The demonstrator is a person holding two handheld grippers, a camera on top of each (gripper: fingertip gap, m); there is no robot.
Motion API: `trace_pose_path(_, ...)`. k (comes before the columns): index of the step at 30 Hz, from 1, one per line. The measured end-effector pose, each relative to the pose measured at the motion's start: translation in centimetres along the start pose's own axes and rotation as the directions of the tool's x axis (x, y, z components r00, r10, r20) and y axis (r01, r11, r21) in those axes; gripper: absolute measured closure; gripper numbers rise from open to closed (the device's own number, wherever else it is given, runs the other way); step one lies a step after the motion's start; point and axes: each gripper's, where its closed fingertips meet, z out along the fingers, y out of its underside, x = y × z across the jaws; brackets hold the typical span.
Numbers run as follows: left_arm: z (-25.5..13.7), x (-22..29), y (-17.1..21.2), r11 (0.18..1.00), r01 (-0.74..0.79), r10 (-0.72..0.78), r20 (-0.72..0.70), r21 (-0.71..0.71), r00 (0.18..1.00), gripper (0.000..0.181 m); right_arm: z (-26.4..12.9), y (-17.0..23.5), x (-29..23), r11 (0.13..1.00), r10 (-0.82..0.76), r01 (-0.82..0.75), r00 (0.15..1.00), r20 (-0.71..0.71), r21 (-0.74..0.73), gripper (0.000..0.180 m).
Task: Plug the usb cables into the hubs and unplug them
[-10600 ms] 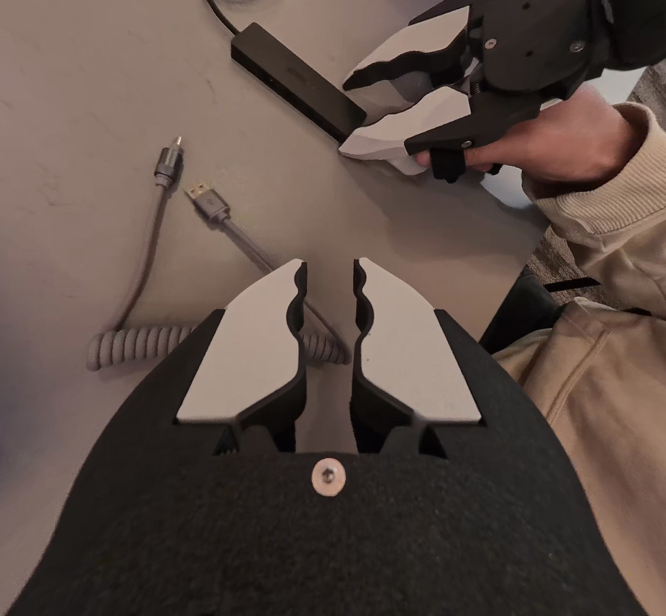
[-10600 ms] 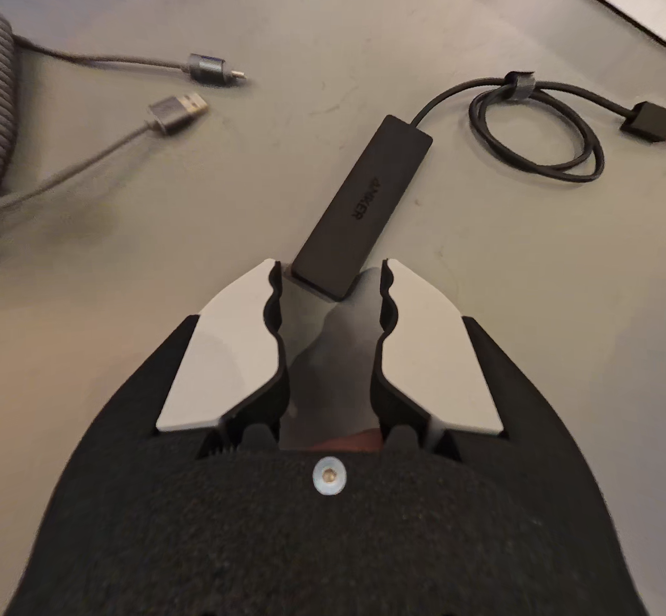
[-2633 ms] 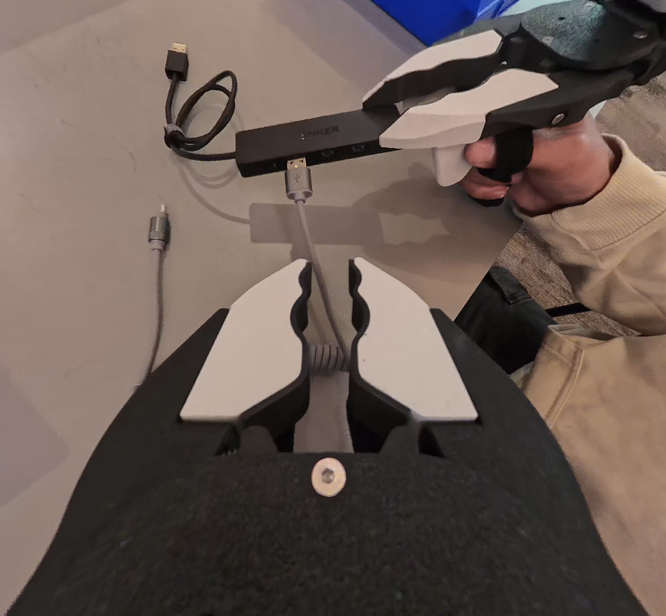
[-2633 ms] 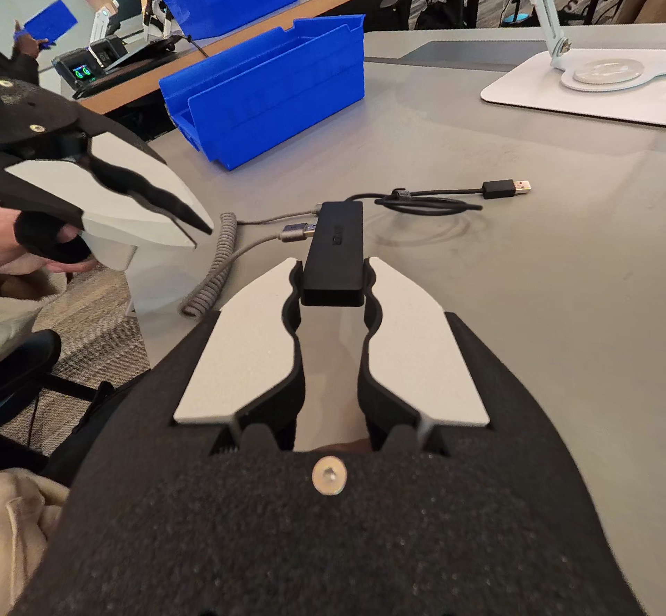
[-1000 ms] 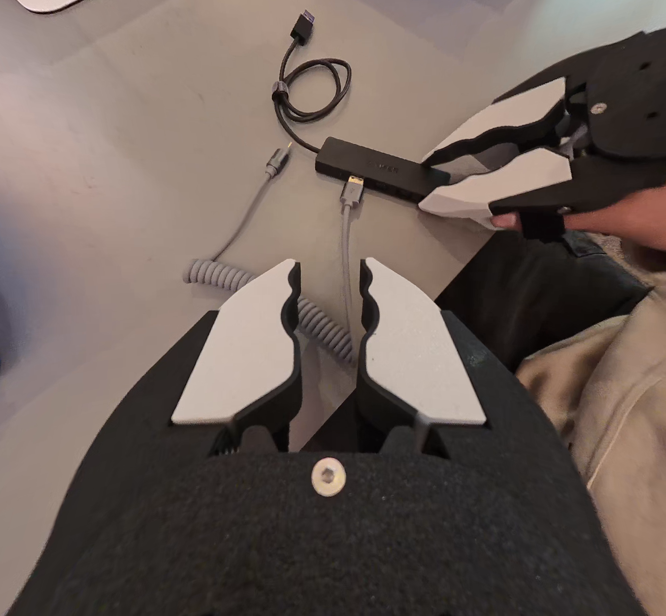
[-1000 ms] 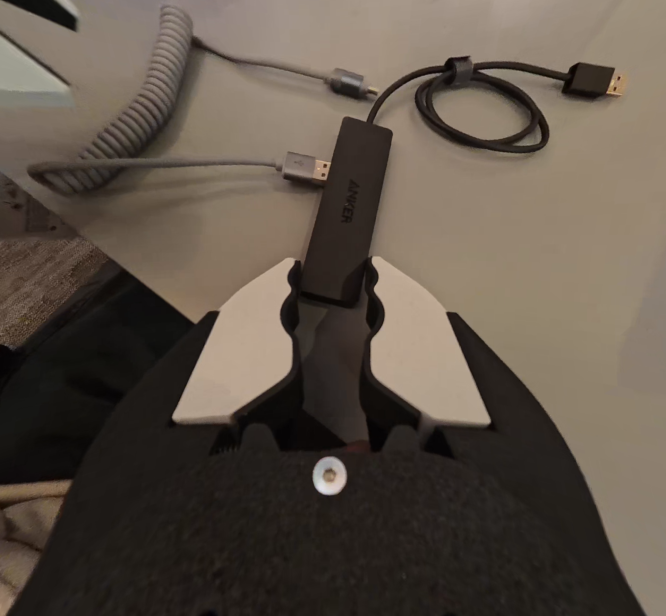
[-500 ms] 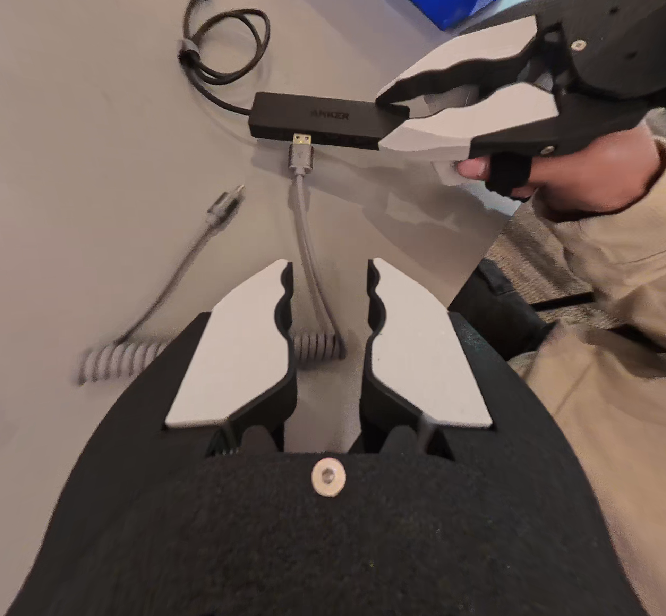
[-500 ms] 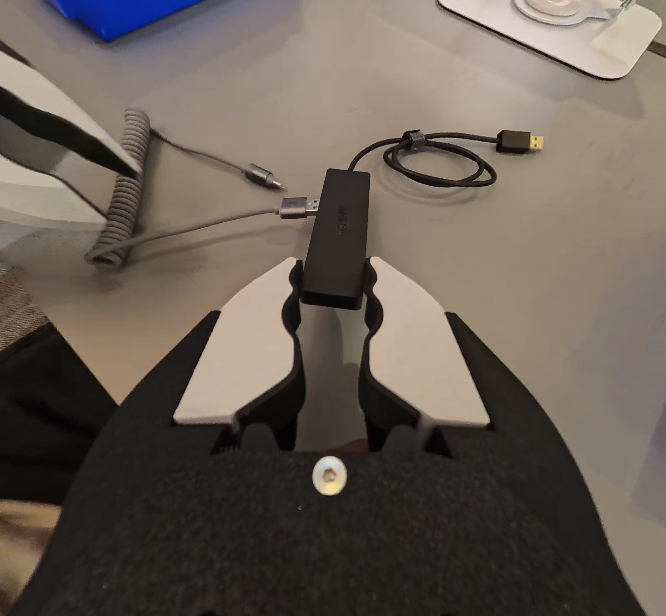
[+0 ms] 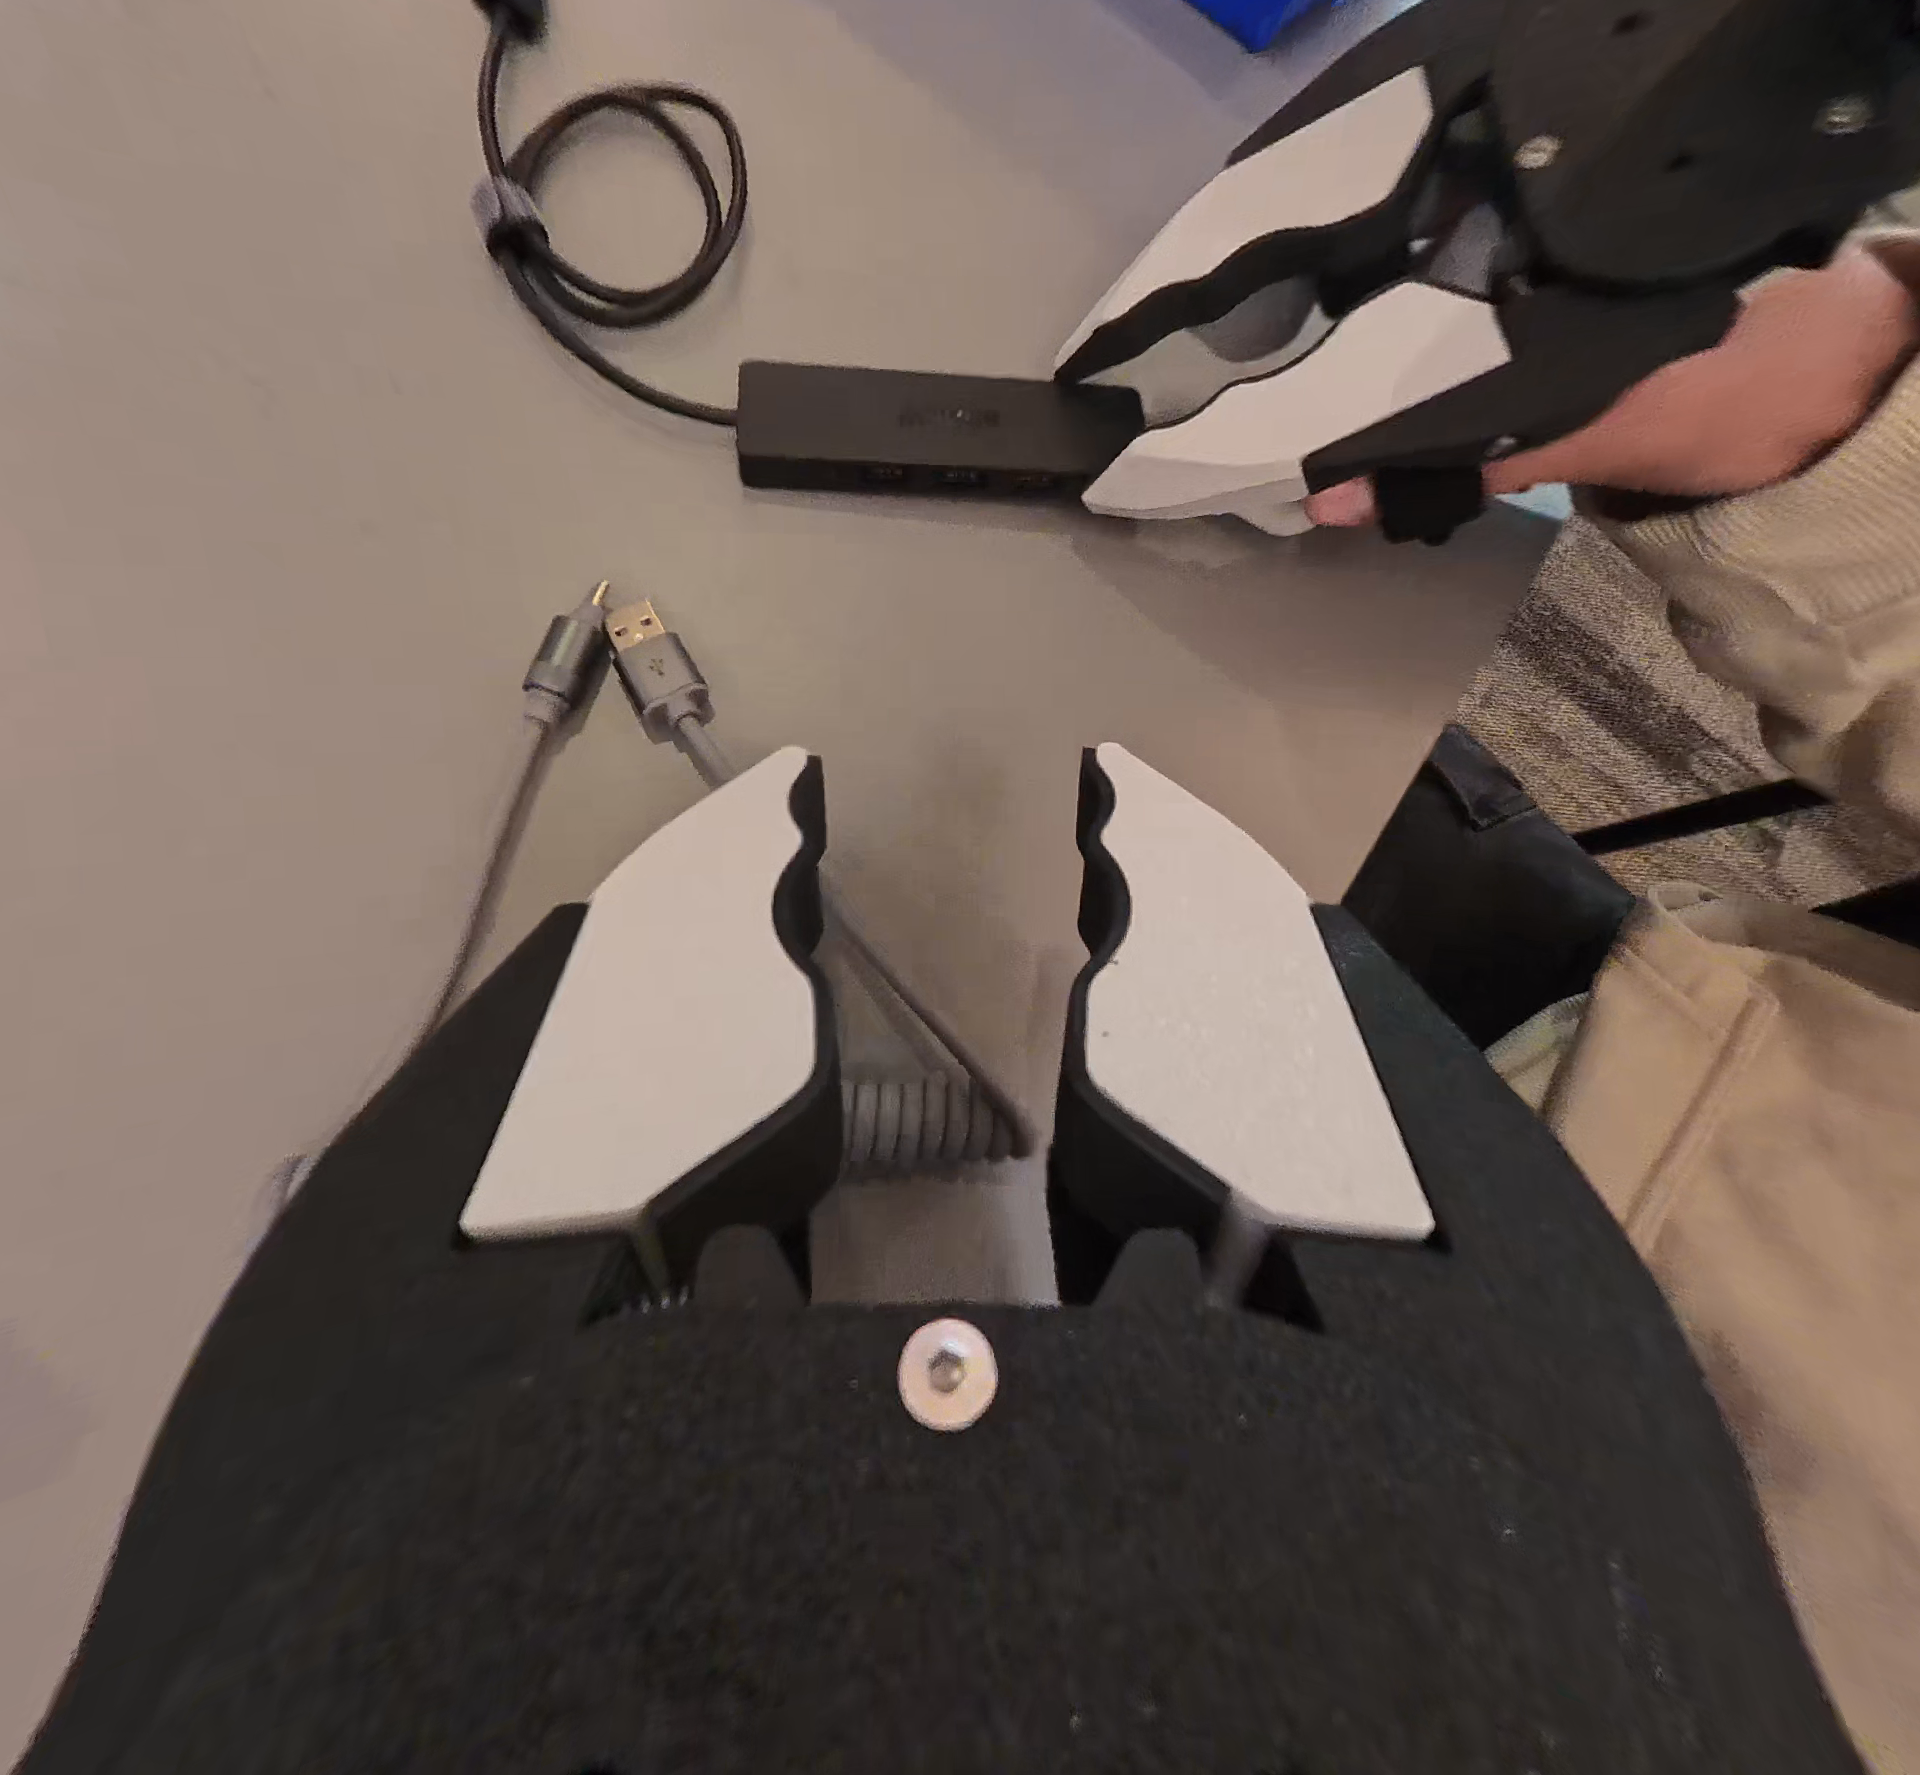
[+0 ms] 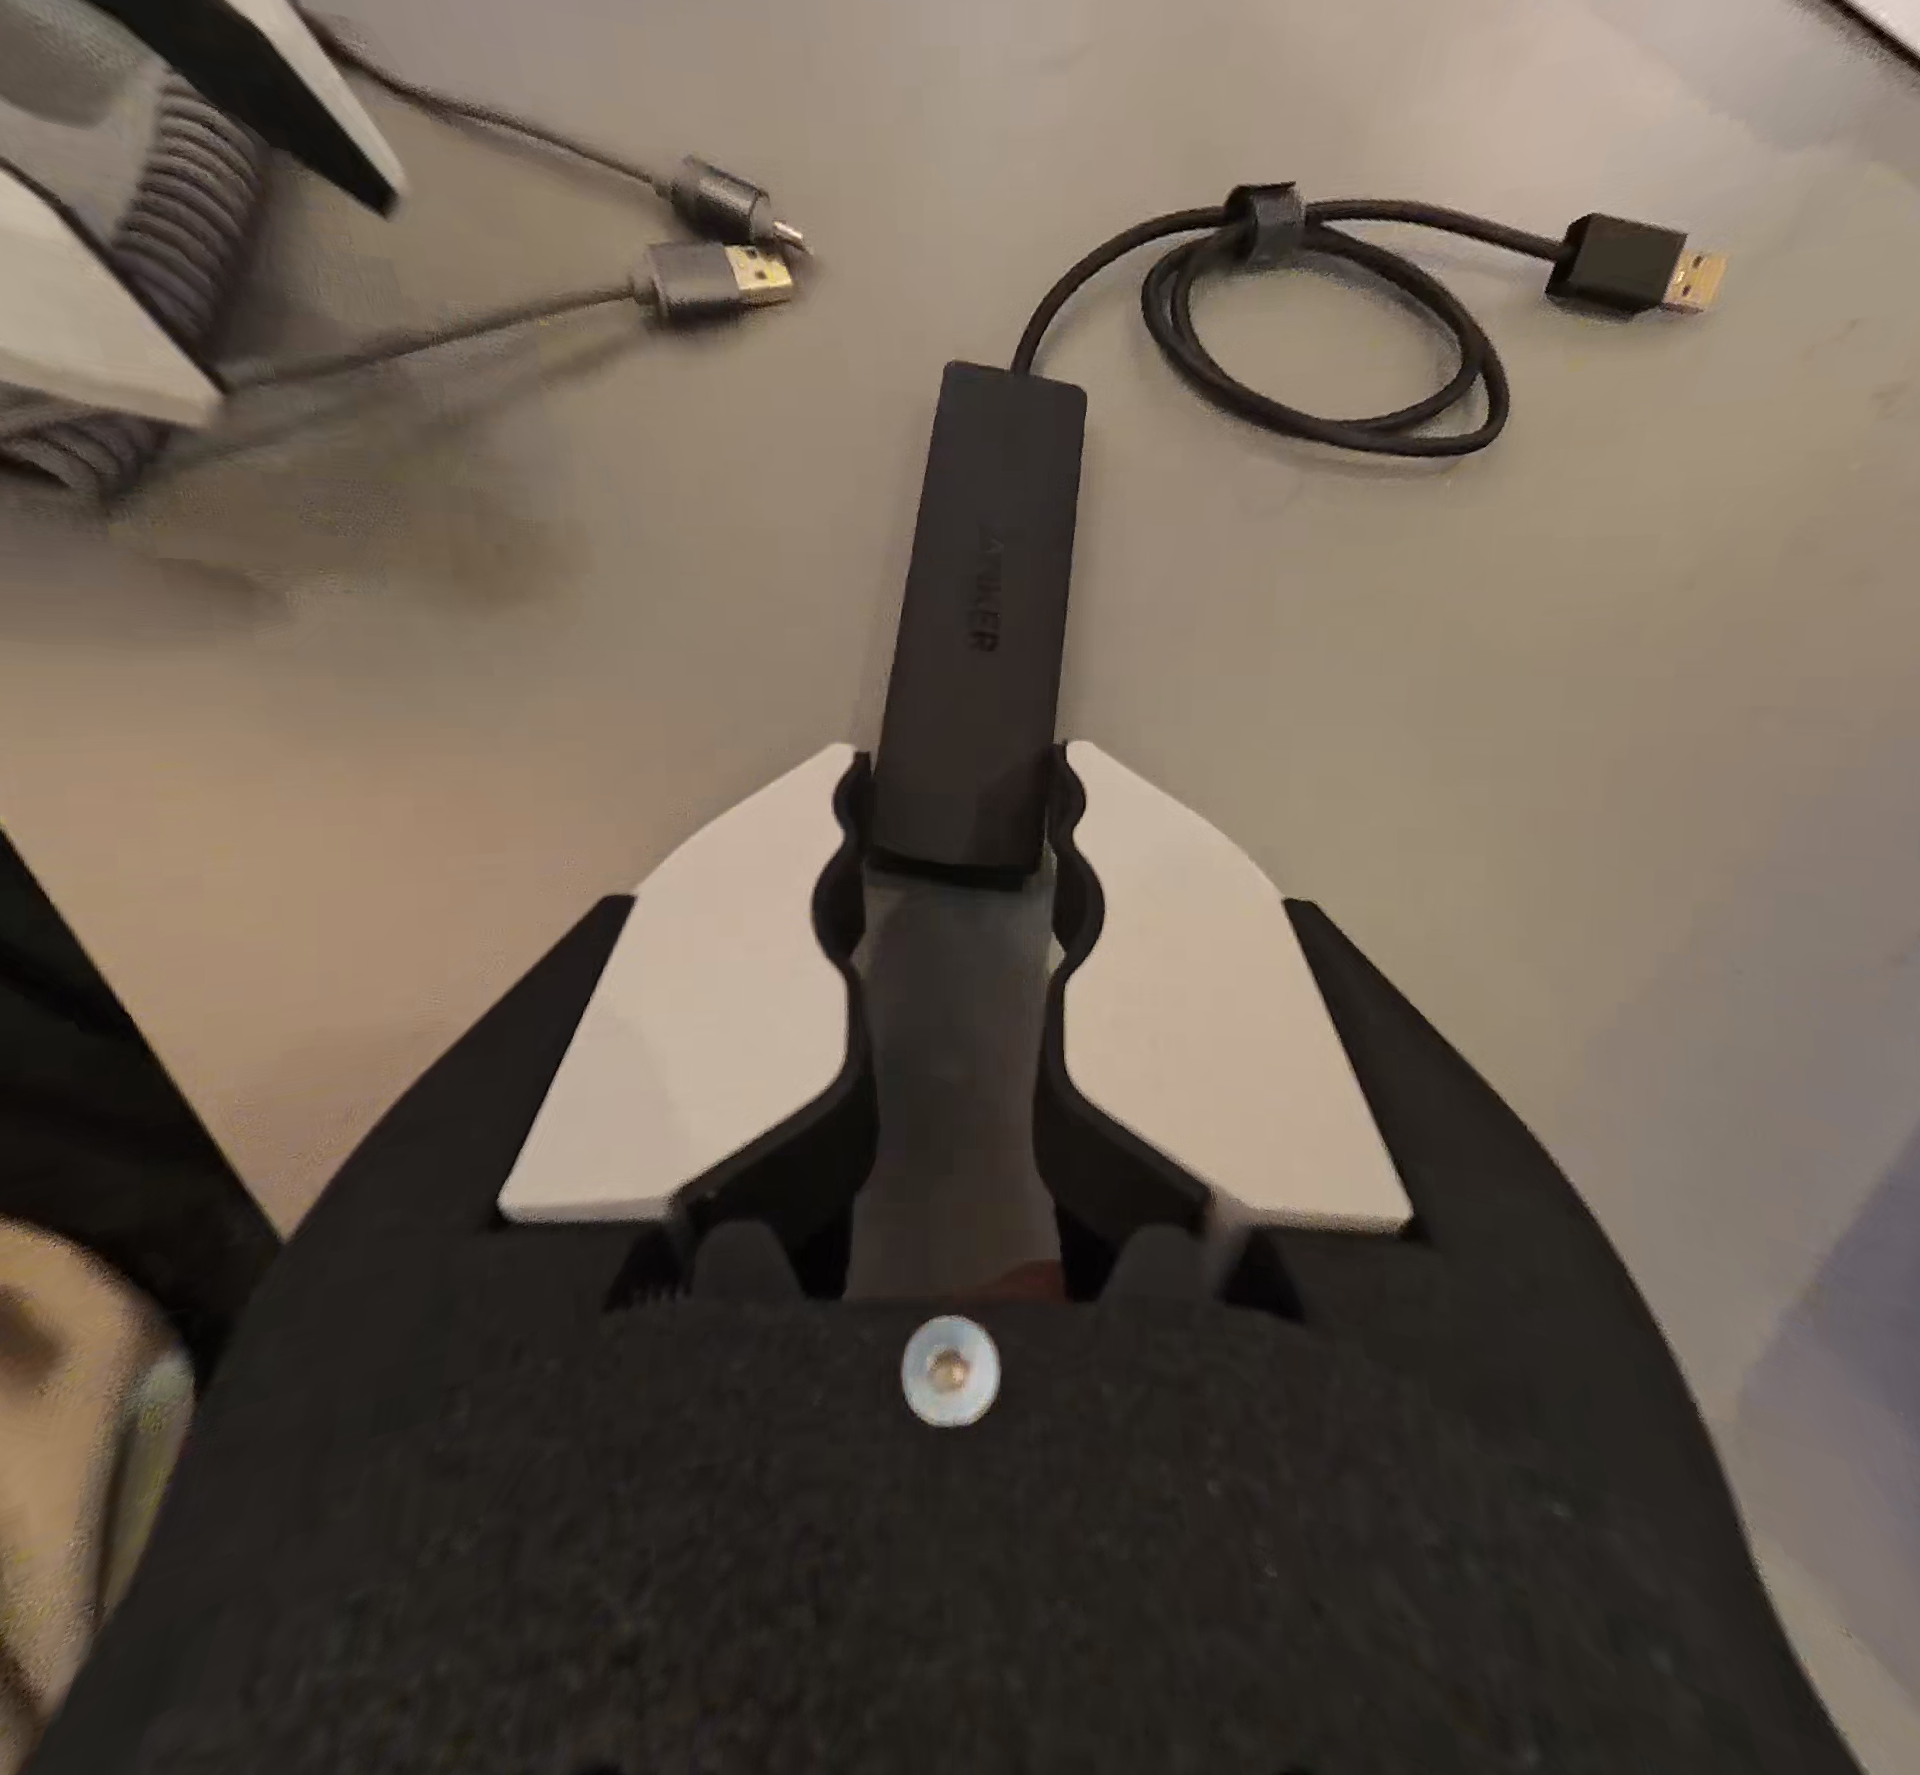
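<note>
Unplugged since half a second ago, the grey USB plug [image 9: 655, 671] now lies loose on the grey table [image 9: 208, 375], short of the black hub [image 9: 935, 421] and apart from it, where before it sat in a port on the hub's side. Nearest, the left gripper [image 9: 951, 780] hangs with its jaws wide and holding nothing, over the coiled grey cable [image 9: 914, 1117]. Just beside the USB plug rests the cable's small round plug [image 9: 566, 655], the two tips close together. At the hub's near end the right gripper [image 10: 956, 769] is clamped on the hub body. Beyond the hub its own black lead [image 10: 1330, 343] lies looped, tied with a strap, ending in a black plug [image 10: 1621, 265]
</note>
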Motion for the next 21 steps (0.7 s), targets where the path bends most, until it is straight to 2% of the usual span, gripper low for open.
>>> trace_pose_path(3, -1.4, 0.7, -0.6, 0.997, -0.063, 0.063, 0.011, 0.034, 0.998, 0.137, -1.1, 0.6, 0.6, 0.998, 0.058, -0.058, 0.997, 0.055, -0.001, 0.139)
trace_pose_path(6, -1.4, 0.2, -1.3, 0.991, -0.131, 0.13, 0.04, 0.007, 0.991, 0.14, -3.0, 0.0, 2.2, 0.995, 0.089, -0.093, 0.992, 0.086, 0.046, 0.131)
trace_pose_path(8, -0.8, -0.6, -1.9, 0.988, -0.154, 0.155, 0.062, -0.026, 0.986, 0.142, -3.3, 0.4, 2.2, 0.999, 0.035, -0.036, 0.997, 0.067, 0.01, 0.126)
trace_pose_path(11, -0.4, -0.8, -3.2, 0.985, -0.168, 0.169, 0.054, -0.023, 0.984, 0.141, -1.7, 1.1, 1.3, 0.994, -0.077, 0.072, 0.995, -0.062, -0.077, 0.121)
trace_pose_path(13, -0.1, -0.5, -3.4, 0.986, -0.167, 0.167, 0.028, -0.025, 0.986, 0.141, -0.6, 1.1, 0.6, 0.994, -0.073, 0.064, 0.993, -0.097, -0.092, 0.124)
trace_pose_path(15, 0.1, -0.6, -3.2, 0.981, -0.19, 0.192, 0.034, -0.04, 0.981, 0.141, 0.1, 1.0, 0.1, 0.997, 0.003, -0.008, 0.997, -0.073, -0.08, 0.144)
trace_pose_path(16, 0.1, -0.7, -3.0, 0.978, -0.205, 0.207, 0.042, -0.048, 0.977, 0.141, 0.3, 1.0, 0.2, 0.997, 0.027, -0.032, 0.997, -0.067, -0.076, 0.147)
trace_pose_path(19, 0.2, -1.2, -2.8, 0.973, -0.226, 0.228, 0.031, -0.04, 0.973, 0.141, 0.3, 0.9, 0.1, 0.997, 0.039, -0.042, 0.999, -0.036, -0.072, 0.148)
trace_pose_path(21, 0.6, -1.7, -2.6, 0.983, -0.182, 0.182, -0.007, -0.035, 0.983, 0.14, 0.1, 0.7, 0.1, 0.998, 0.049, -0.05, 0.999, -0.006, -0.038, 0.148)
